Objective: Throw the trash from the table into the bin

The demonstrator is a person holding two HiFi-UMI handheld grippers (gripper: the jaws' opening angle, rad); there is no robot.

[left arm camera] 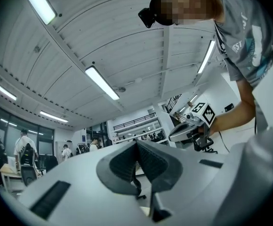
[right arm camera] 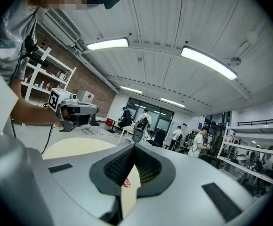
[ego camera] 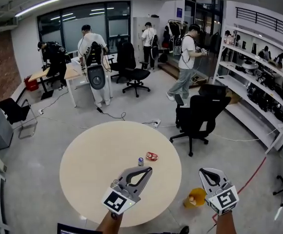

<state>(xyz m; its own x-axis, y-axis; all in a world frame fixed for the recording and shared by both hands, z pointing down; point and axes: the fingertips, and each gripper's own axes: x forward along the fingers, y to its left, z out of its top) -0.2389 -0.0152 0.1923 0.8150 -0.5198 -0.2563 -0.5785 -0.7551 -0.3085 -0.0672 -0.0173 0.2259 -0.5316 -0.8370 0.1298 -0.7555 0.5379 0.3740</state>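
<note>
A round beige table (ego camera: pixel 97 165) carries two bits of trash near its right side: a crumpled red piece (ego camera: pixel 151 156) and a small blue-topped item (ego camera: pixel 140 161). My left gripper (ego camera: pixel 148 169) hovers just in front of them, jaws together and empty. My right gripper (ego camera: pixel 203 171) is held off the table's right edge, shut and empty. A small yellow bin (ego camera: pixel 196 197) stands on the floor below, between the two grippers. In the right gripper view, the red piece (right arm camera: pixel 125 182) shows through the gap under the shut jaws (right arm camera: pixel 134 146). The left gripper view aims up at the ceiling, its jaws (left arm camera: pixel 137 143) meeting.
A black office chair (ego camera: pixel 200 113) stands just beyond the table's right side. Shelving (ego camera: pixel 258 82) lines the right wall. Several people stand at desks (ego camera: pixel 73 72) and farther back. A red cable (ego camera: pixel 251 177) runs across the floor at the right.
</note>
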